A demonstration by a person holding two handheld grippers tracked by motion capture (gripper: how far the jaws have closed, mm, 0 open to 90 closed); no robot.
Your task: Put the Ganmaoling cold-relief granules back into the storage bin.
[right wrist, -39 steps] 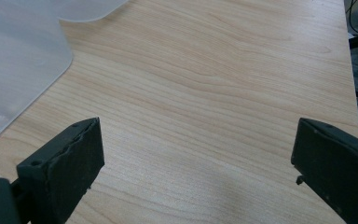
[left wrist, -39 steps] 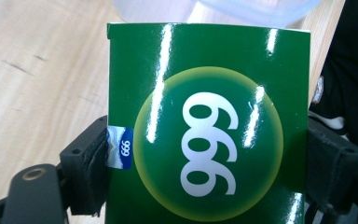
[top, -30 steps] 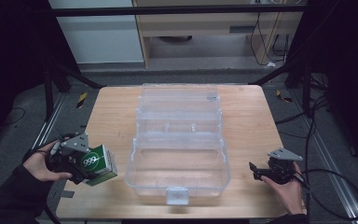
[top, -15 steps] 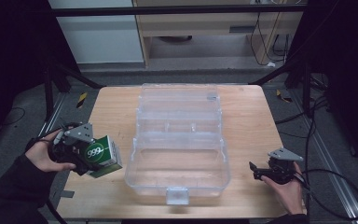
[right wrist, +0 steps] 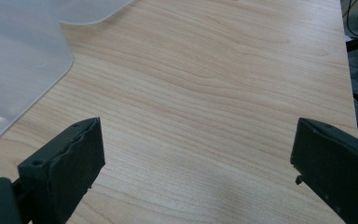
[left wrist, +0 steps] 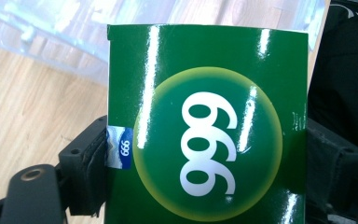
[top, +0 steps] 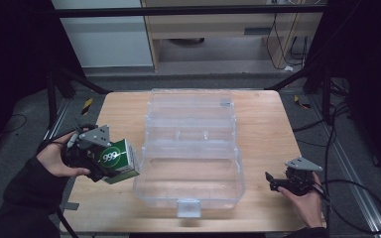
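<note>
A wooden table [top: 263,124] is bearing an open clear box [top: 191,148]. The left gripper [top: 110,159] is clenching a green carton [left wrist: 205,121] just beside the box; clearing its near wall looks wise. The right gripper [right wrist: 196,172] is idling, jaws spread.

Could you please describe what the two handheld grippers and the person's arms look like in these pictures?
Both are black. The left gripper and the right gripper each carry a grey three-cornered plate on top and trail a black cable. Their jaws are thick, blocky black pads with small screw holes, seen close up in the gripper views. The person's left arm wears a dark long sleeve; a dark cuff shows at the right wrist.
</note>
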